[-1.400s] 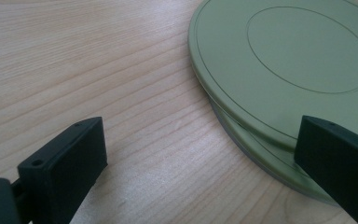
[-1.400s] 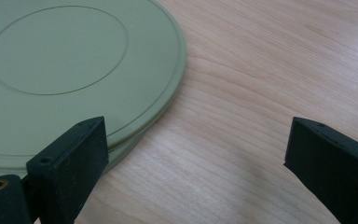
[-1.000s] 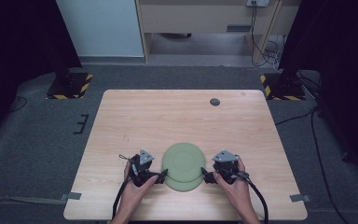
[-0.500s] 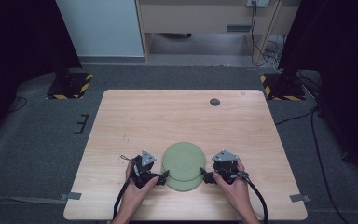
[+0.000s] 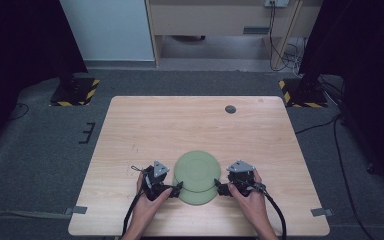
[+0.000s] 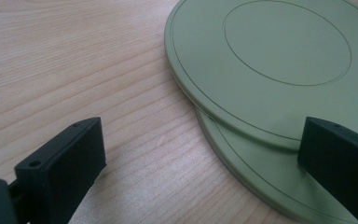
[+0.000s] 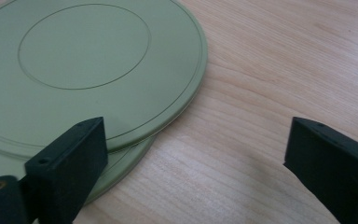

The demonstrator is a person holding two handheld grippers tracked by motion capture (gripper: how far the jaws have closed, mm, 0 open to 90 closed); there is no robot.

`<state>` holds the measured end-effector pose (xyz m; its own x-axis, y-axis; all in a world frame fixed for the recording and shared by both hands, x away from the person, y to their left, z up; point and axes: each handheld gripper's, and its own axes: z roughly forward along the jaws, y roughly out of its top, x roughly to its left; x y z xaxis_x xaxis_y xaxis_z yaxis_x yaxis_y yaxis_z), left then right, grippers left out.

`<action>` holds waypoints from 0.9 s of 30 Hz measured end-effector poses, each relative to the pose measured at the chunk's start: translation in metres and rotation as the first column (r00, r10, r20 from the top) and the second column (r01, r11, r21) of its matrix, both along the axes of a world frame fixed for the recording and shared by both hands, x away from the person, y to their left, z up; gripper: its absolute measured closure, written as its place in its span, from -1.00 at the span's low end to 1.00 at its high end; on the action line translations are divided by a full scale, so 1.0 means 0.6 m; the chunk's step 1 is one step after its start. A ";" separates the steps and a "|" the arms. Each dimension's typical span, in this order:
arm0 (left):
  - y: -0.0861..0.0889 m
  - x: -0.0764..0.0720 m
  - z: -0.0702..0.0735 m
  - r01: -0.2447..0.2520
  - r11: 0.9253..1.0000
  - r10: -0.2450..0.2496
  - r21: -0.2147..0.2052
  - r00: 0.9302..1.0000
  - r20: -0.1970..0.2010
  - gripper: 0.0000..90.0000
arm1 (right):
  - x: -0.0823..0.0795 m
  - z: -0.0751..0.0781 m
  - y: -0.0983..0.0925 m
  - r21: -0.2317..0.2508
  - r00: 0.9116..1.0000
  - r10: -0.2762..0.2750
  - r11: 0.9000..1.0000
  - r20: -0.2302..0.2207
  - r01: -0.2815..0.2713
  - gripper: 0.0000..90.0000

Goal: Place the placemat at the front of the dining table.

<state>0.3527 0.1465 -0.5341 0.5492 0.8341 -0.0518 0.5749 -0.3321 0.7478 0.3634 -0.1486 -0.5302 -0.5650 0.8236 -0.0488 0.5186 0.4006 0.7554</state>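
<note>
Plates: two green, stacked offset (image 5: pixel 197 175), between two wide-jawed grippers.

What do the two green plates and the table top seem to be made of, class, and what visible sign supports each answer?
Upper green plate and lower green plate: probably moulded plastic, matte; uniform sage colour, soft dull sheen, fine concentric grooves. Glazed ceramic cannot be ruled out by look alone.

Table top: pale wood or a wood-look laminate, smooth satin finish; long grain lines run across it. Which of the two, the pictures leave open.
</note>
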 end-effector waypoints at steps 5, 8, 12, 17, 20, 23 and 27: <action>-0.002 0.002 0.000 -0.002 1.000 0.002 0.000 1.000 0.001 -1.00 | 0.008 -0.003 -0.003 0.022 1.000 -0.013 1.000 -0.014 0.013 -0.93; -0.001 0.003 0.000 -0.002 1.000 0.002 -0.001 1.000 -0.003 -1.00 | 0.009 -0.003 -0.004 0.026 1.000 -0.019 0.999 -0.016 0.020 -0.93; -0.002 0.003 0.000 -0.001 1.000 0.001 -0.002 1.000 -0.001 -0.99 | 0.008 -0.003 -0.004 0.024 1.000 -0.018 1.000 -0.012 0.018 -0.91; -0.002 0.005 0.000 -0.001 1.000 0.001 -0.003 1.000 0.000 -1.00 | 0.010 -0.003 -0.003 0.018 1.000 -0.021 1.000 0.002 0.021 -0.93; -0.003 0.005 0.000 -0.001 1.000 0.001 -0.003 1.000 0.000 -1.00 | 0.011 -0.004 -0.004 0.025 1.000 -0.028 0.999 -0.006 0.028 -0.94; -0.002 0.004 0.000 0.004 1.000 -0.004 -0.004 1.000 0.001 -0.99 | 0.010 -0.003 -0.004 0.021 1.000 -0.024 0.999 -0.005 0.024 -0.89; -0.002 0.001 0.001 0.006 1.000 -0.006 -0.011 1.000 0.000 -0.97 | 0.010 0.006 -0.012 0.026 1.000 -0.027 0.999 -0.005 0.027 -0.86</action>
